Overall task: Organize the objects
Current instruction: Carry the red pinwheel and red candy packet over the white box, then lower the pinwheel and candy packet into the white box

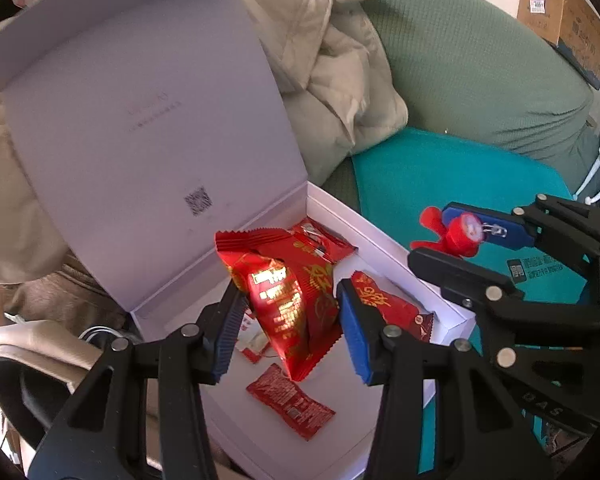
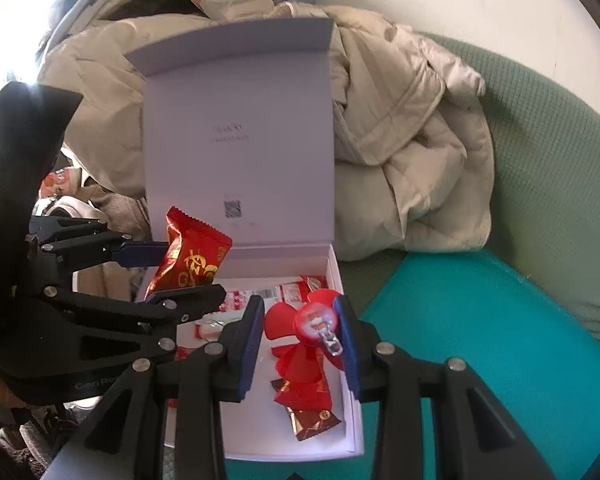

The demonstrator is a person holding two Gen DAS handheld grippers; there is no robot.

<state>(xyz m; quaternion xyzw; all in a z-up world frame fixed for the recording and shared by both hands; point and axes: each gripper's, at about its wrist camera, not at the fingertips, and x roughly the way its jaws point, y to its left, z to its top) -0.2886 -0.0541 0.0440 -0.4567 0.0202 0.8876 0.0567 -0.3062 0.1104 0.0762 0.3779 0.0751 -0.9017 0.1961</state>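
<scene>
The left tool (image 1: 292,312) is clamped on a big red snack packet (image 1: 290,300), which hangs over the open white box (image 1: 440,300). The long axis of the packet is nearly upright: one crimped end points up toward the lid (image 1: 148,128), the other points down into the box.

The right tool (image 2: 300,330) is clamped on a small red toy fan (image 2: 314,322) and holds it above the right side of the box. The blades of the fan point away from the tool, and its metal clip points back toward the camera.

The left wrist view shows a small flat red sachet (image 1: 290,400) on the box floor and another red packet (image 1: 392,304) near the right wall. The right wrist view shows also a row of red and white packets (image 2: 260,294) along the back wall and a red packet (image 2: 312,408) at the front. The box stands on a teal cushion (image 2: 480,340), and a beige jacket (image 2: 412,140) lies behind it.
</scene>
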